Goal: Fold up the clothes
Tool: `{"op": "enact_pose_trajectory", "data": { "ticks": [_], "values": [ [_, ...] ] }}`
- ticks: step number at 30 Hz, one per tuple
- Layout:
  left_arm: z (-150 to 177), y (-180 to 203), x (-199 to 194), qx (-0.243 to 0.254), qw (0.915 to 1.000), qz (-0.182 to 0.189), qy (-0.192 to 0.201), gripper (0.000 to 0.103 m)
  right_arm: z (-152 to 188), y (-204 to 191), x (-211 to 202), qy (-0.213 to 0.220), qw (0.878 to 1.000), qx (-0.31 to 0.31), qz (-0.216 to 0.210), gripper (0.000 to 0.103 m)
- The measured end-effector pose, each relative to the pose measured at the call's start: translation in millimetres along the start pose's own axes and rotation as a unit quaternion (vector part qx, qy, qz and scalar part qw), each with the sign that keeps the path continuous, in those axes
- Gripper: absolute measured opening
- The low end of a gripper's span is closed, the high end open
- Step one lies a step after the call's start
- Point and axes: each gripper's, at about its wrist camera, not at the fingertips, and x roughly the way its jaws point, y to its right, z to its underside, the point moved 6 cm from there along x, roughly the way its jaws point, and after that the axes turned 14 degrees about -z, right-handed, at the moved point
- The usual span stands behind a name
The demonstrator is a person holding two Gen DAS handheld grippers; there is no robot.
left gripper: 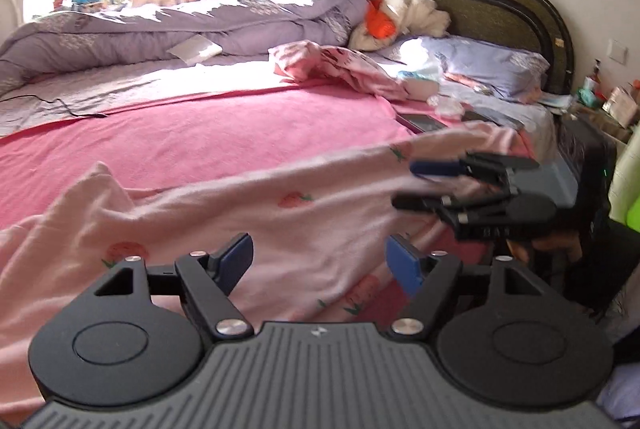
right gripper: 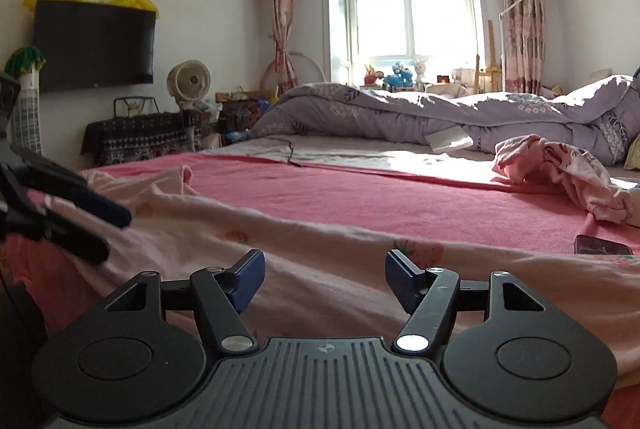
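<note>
Lying stretched across the pink bedspread (left gripper: 224, 141), the pale pink strawberry-print cotton garment (left gripper: 248, 213) sits beneath both grippers, the left gripper (left gripper: 320, 261) and the right gripper (right gripper: 324, 279) each hovering with fingers spread apart, nothing visibly clamped between them.

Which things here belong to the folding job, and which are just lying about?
Part of the job:
- pale pink strawberry-print garment, spread on the bed near both hand-held grippers
- crumpled pink garment, probably waiting to be folded

Just lying about:
- purple quilt
- black cable
- phone
- pillow
- fan
</note>
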Motion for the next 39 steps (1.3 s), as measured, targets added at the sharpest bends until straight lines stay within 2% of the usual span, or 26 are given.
{"op": "enact_pose_trajectory", "data": {
  "ticks": [1, 3, 5, 8, 11, 14, 18, 20, 22, 25, 28, 32, 34, 37, 39],
  "values": [
    [-3.8, -6.1, 0.4, -0.009, 0.9998, -0.017, 0.005, 0.086, 7.8, -1.6, 4.3, -0.025, 1.0, -0.004, 0.003, 0.058],
    [-9.2, -16.6, 5.1, -0.029, 0.9985, -0.043, 0.014, 0.087, 22.3, -9.0, -4.2, -0.039, 0.999, -0.029, 0.006, 0.059],
    [-10.9, -19.8, 17.5, -0.04, 0.9977, -0.054, 0.006, 0.087, 30.9, -17.0, -14.1, -0.07, 0.995, -0.063, 0.011, 0.058],
    [0.1, -11.2, 37.8, -0.015, 0.9971, -0.073, -0.014, 0.087, 44.5, -21.7, -25.2, -0.11, 0.99, -0.091, 0.019, 0.058],
    [23.1, 2.9, 52.3, 0.04, 0.9941, -0.091, -0.044, 0.087, 43.5, -22.7, -31.2, -0.125, 0.987, -0.1, 0.012, 0.059],
    [40.8, 16.2, 48.8, 0.091, 0.9908, -0.084, -0.053, 0.088, 26.2, -25.7, -40.7, -0.089, 0.992, -0.081, -0.025, 0.059],
    [54.6, 26.1, 39.5, 0.154, 0.9822, -0.088, -0.062, 0.089, -12.4, -30.3, -30.8, -0.006, 0.997, -0.043, -0.059, 0.062],
    [55.2, 28.0, 33.3, 0.16, 0.9809, -0.094, -0.059, 0.089, -21.3, -35.5, -12.5, 0.004, 0.997, -0.041, -0.066, 0.062],
    [51.9, 23.6, 24.2, 0.145, 0.9833, -0.095, -0.054, 0.089, -15.6, -47.6, 1.9, -0.022, 0.994, -0.073, -0.076, 0.061],
    [45.1, 7.8, 13.1, 0.108, 0.9881, -0.101, -0.042, 0.09, 3.2, -71.1, 11.0, -0.067, 0.982, -0.152, -0.093, 0.06],
    [40.6, -3.9, 15.6, 0.089, 0.9884, -0.116, -0.041, 0.09, 16.7, -83.6, 11.2, -0.085, 0.97, -0.221, -0.065, 0.06],
    [41.5, -2.7, 25.0, 0.08, 0.9893, -0.111, -0.049, 0.09, 22.2, -92.8, 14.4, -0.072, 0.951, -0.299, -0.013, 0.06],
    [43.3, 5.8, 29.1, 0.092, 0.9894, -0.101, -0.048, 0.09, 26.0, -98.3, 16.5, -0.064, 0.94, -0.334, 0.003, 0.061],
    [48.4, 27.8, 31.5, 0.138, 0.9853, -0.092, -0.039, 0.093, 32.6, -106.5, 18.3, -0.059, 0.925, -0.375, 0.015, 0.061],
    [51.7, 38.8, 34.4, 0.167, 0.9792, -0.111, -0.032, 0.095, 33.6, -108.0, 17.6, -0.054, 0.922, -0.383, 0.021, 0.061]
  ]
}}
